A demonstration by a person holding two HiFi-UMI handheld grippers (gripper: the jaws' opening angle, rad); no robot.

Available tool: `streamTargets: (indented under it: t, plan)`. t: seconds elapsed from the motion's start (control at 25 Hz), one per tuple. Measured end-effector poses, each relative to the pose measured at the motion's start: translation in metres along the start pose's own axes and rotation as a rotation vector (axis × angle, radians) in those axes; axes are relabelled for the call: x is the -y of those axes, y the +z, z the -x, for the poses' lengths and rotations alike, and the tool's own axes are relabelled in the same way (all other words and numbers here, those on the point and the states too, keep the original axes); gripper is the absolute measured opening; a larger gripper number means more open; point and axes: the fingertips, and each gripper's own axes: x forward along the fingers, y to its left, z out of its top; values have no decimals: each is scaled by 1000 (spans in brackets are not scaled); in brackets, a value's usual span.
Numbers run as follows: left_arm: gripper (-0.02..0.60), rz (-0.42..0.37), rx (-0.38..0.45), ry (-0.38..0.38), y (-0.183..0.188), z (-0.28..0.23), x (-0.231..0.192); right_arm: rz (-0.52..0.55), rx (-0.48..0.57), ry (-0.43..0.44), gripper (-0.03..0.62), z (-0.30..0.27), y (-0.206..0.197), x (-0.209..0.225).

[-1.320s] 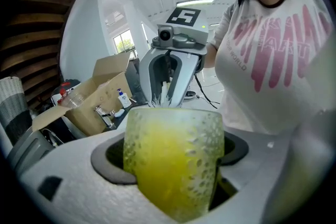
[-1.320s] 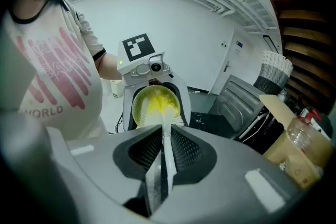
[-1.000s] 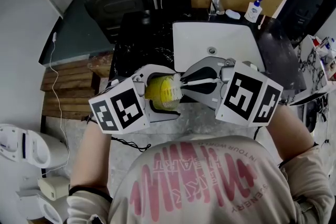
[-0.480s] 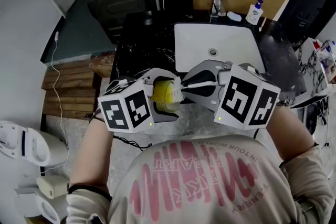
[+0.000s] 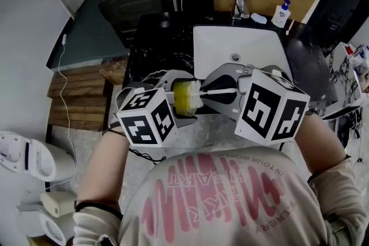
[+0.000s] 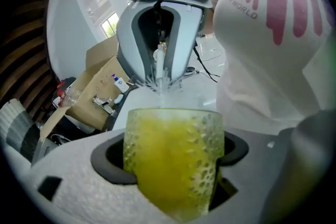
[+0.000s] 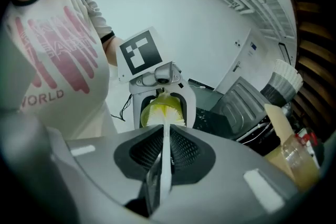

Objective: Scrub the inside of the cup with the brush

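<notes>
The person holds both tools close in front of the chest, just short of the white sink [image 5: 245, 46]. The left gripper [image 5: 176, 101] has the yellow cup [image 6: 170, 160] clamped across its body, lying on its side with the mouth turned toward the other tool; its fingers [image 6: 79, 181] are spread only as wide as the cup and press on opposite walls. The right gripper [image 5: 221, 91] has its fingers [image 7: 215, 165] nearly together, pinching the thin white handle of the brush [image 7: 165, 136], whose bristle head sits at the cup's mouth, partly inside. The cup looks translucent and dimpled, so I'd guess it is light and fairly stiff, the bumps giving the pads some purchase. A hold around the middle seems right, away from the rim so the brush has room. The handle looks slender and likely springy; pinched that far back, it may flex or twist when pushed hard.
</notes>
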Motion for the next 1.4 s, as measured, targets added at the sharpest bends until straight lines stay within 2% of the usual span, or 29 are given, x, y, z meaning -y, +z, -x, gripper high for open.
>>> streamTargets:
  t: [0.12, 0.28, 0.56, 0.92, 1.2, 1.4]
  plan:
    - [411, -11, 15, -18, 3, 2, 3, 28, -1, -16, 51, 2, 1, 3]
    - [411, -52, 16, -10, 4, 6, 0, 5, 24, -21, 51, 3, 2, 11]
    - [410, -74, 97, 10, 12, 17, -5, -51, 81, -16, 52, 2, 2, 18]
    - [410, 19, 218, 118, 26, 35, -32, -128, 142, -30, 52, 7, 5, 30]
    - [410, 73, 222, 192, 28, 41, -54, -146, 155, -66, 52, 10, 7, 38]
    - [411, 104, 238, 218, 27, 42, -63, -161, 154, -79, 52, 8, 8, 42]
